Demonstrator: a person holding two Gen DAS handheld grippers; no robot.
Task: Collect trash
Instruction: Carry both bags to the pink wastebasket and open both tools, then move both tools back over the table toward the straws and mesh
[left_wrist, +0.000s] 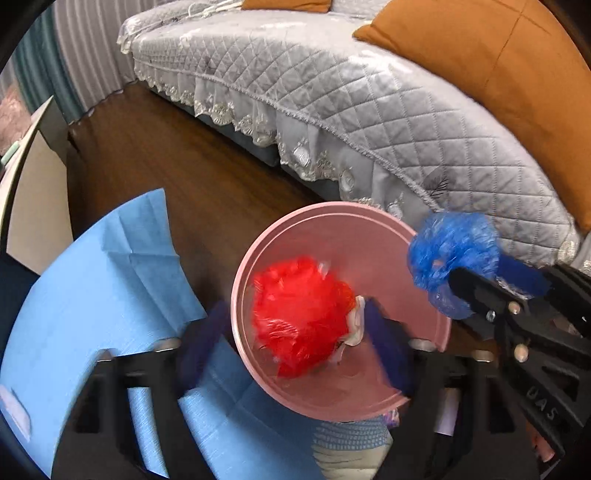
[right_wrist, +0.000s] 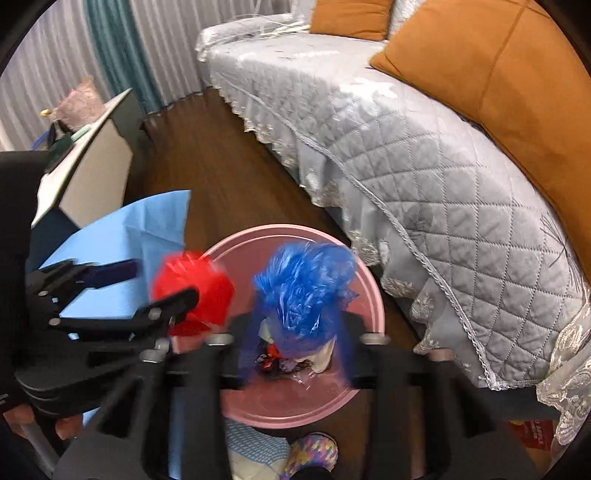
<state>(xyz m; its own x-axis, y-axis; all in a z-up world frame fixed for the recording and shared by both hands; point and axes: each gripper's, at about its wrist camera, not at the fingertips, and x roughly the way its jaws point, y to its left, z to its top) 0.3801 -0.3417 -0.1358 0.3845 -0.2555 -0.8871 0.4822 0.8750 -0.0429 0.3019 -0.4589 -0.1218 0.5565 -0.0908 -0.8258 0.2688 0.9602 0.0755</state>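
Note:
A round pink bin (left_wrist: 332, 208) (right_wrist: 376, 306) stands on the dark wood floor under both grippers. My left gripper (left_wrist: 295, 306) (right_wrist: 166, 280) is open wide over it. A crumpled red plastic wad (left_wrist: 299, 317) (right_wrist: 192, 284) hangs between the fingers, against the right finger and clear of the left one. My right gripper (right_wrist: 299, 317) (left_wrist: 480, 269) stands open over the bin's right side. A crumpled blue plastic wad (right_wrist: 306, 291) (left_wrist: 450, 254) sits loosely at its fingertips. Wrappers and white paper (right_wrist: 273, 360) lie in the bottom of the bin.
A sofa with a grey quilted cover (left_wrist: 369, 110) and orange cushions (left_wrist: 498, 55) runs along the right, close to the bin. A light blue cloth (left_wrist: 92, 295) covers a surface at left. A cabinet (right_wrist: 99, 162) stands beyond it. A person's patterned slipper (right_wrist: 314, 454) is near the bin.

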